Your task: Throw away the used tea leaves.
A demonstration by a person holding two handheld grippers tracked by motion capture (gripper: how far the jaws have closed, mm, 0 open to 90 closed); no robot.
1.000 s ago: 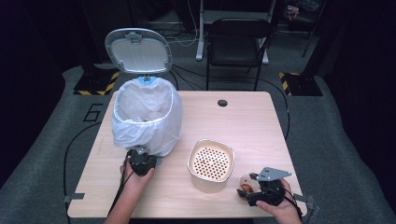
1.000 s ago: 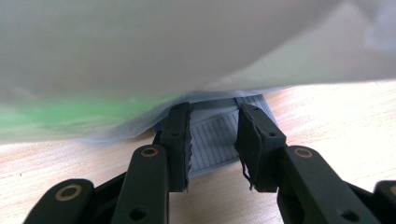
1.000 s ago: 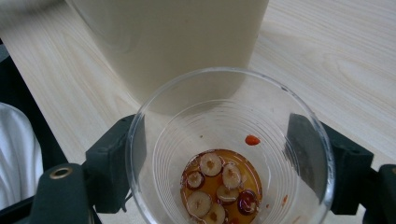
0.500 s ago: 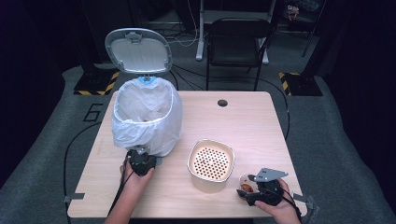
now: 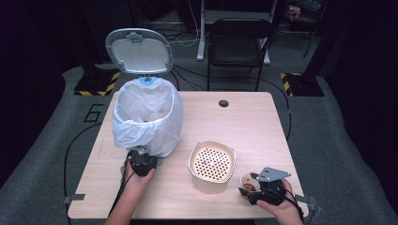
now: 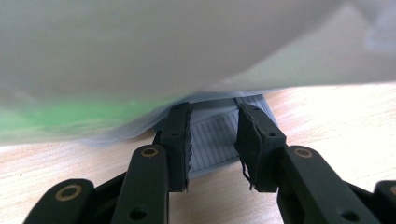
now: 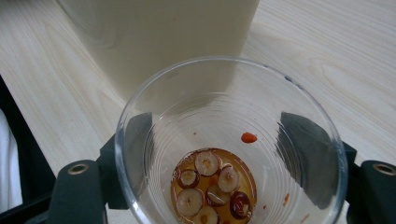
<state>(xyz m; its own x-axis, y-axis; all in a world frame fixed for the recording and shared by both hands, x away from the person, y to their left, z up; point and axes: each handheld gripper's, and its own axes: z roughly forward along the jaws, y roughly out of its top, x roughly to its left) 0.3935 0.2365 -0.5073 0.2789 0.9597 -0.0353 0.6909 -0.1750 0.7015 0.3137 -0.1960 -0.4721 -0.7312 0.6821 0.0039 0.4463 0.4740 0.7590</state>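
Right gripper (image 5: 250, 191): pinching clear ribbed cup (image 7: 231, 154), unmoved since earlier.
Left gripper (image 6: 214, 140): jaws spread astride grey ridged pedal (image 6: 212, 140).

Light wood tabletop (image 5: 263, 122) carries a bag-lined bin (image 5: 147, 117) rear left, a perforated strainer bowl (image 5: 212, 160) centre-front, a clear cup (image 5: 248, 183) beside it.

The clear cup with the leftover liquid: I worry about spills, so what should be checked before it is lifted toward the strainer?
1. Right gripper jaws on both sides of the clear cup: ok.
2. Cup upright, liquid and fruit slices at the bottom: ok.
3. Strainer bowl beside the cup, nothing in it: ok.
4. Bin lid open: ok.
5. Left gripper jaws astride the bin's pedal: ok.
6. Grip firmness on cup: cannot tell.
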